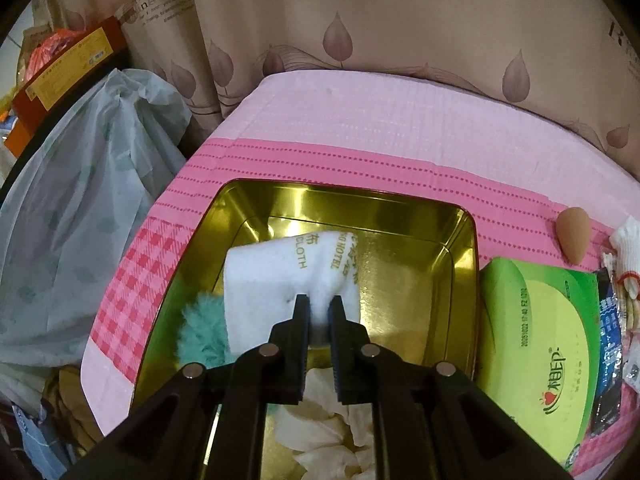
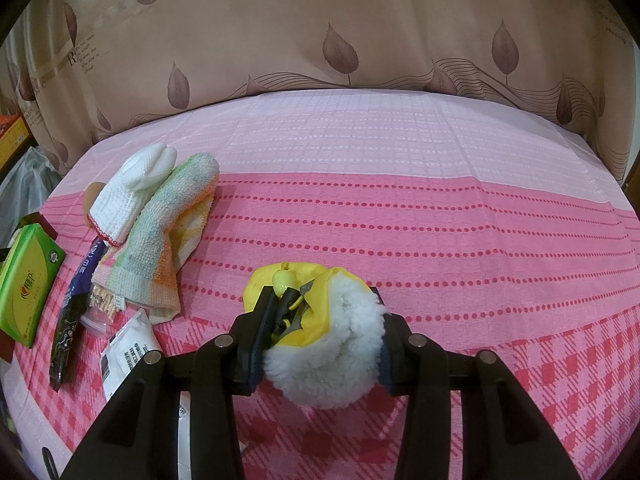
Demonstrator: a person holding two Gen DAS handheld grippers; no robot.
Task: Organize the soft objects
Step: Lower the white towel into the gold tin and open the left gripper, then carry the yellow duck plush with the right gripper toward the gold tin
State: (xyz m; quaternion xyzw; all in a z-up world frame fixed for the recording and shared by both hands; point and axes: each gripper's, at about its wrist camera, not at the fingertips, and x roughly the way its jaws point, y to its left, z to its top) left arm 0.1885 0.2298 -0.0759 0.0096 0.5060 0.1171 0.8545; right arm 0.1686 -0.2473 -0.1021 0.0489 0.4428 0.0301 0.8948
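**Cloth over the tin, fleece pouch waiting to the right**

Your left gripper [image 1: 319, 308] is clamped on the near edge of the folded white hotel cloth with gold lettering [image 1: 280, 276]. The cloth hangs straight ahead of the fingers, its long axis running away from you and slightly leftward, over the open gold rectangular metal tin [image 1: 464, 248]. Directly below and to the left sits a teal fluffy pom [image 1: 200, 328]; crumpled cream fabric [image 1: 320, 432] lies at the tin's near end. The free floor of the tin is ahead and to the right of the cloth, so the drop likely wants to go that way.

Your right gripper [image 2: 320, 312] is squeezing a yellow pouch with white fleece lining [image 2: 332, 344], just above the pink checked cloth on the bench [image 2: 440, 216]. The tin is out of that view; judging by the green tissue pack [image 2: 28, 280] at the far left, it lies well to your left.

Left hand is nearer the tin. A white knit glove [image 2: 132, 188] and striped towel mitt [image 2: 160, 240] lie untouched on the bench.
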